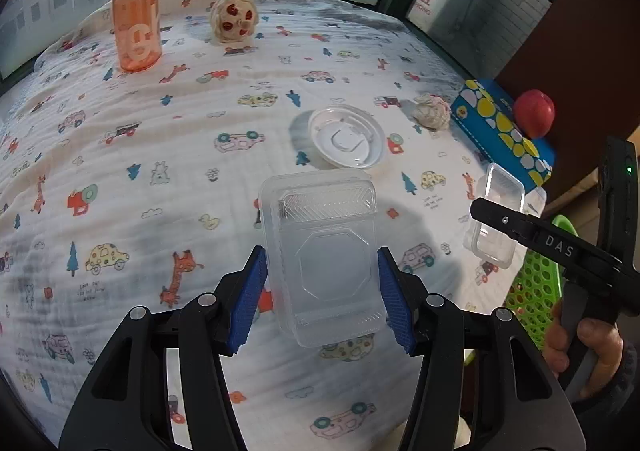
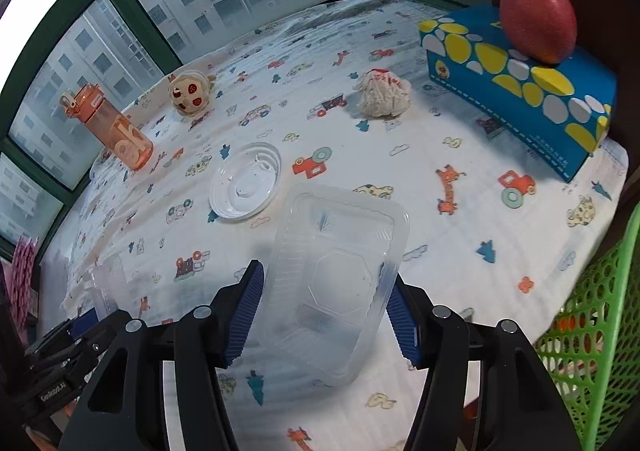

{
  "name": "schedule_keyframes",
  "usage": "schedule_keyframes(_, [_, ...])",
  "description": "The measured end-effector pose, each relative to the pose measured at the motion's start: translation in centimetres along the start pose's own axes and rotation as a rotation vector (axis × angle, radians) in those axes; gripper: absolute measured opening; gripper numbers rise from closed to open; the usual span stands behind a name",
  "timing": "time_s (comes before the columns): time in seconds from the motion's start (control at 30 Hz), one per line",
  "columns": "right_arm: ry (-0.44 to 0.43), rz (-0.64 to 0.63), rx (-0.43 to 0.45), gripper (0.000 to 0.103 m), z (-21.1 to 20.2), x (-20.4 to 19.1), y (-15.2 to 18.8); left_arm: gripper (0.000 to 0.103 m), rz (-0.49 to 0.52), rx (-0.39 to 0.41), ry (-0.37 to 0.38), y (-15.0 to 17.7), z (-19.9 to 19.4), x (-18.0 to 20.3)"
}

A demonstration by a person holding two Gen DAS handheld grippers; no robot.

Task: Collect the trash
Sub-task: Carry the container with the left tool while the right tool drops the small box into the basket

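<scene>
My left gripper point(image 1: 322, 263) is shut on a clear rectangular plastic container point(image 1: 324, 251), its blue pads pressing the two long sides above the cloth. My right gripper point(image 2: 324, 279) is shut on a second clear plastic container point(image 2: 336, 283), which is tilted and off the table. In the left wrist view that second container point(image 1: 500, 191) hangs at the right table edge, near the green basket point(image 1: 532, 291). A round clear lid point(image 1: 346, 137) point(image 2: 246, 181) and a crumpled paper ball point(image 1: 432, 113) point(image 2: 382, 93) lie on the cartoon-print tablecloth point(image 2: 460, 251).
An orange bottle point(image 1: 134, 7) point(image 2: 112, 127) and a small plush toy point(image 1: 234, 17) point(image 2: 190, 91) stand near the window. A blue tissue box point(image 2: 516, 87) with a red apple point(image 2: 538, 19) on it sits at the right. The green basket point(image 2: 592, 331) stands beside the table's right edge.
</scene>
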State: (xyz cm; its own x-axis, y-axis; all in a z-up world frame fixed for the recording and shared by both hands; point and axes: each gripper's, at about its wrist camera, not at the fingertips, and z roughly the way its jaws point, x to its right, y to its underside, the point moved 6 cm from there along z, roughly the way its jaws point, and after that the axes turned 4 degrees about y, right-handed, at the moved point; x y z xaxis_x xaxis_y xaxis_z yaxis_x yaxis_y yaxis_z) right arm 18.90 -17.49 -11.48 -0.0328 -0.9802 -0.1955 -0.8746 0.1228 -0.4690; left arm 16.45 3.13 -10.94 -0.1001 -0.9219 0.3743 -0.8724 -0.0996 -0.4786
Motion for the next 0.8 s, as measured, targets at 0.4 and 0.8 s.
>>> schedule_keyframes(0.4, [0.072,0.042,0.116,0.057,-7.4,10.1,1.8,0.055,0.135,-0.022,0.082,0.1,1.6,10.4])
schedule_keyframes(0.8, [0.189,0.177,0.148,0.057,-11.5,21.7,4.8,0.055,0.277,-0.07,0.153,0.9,3.8,20.3])
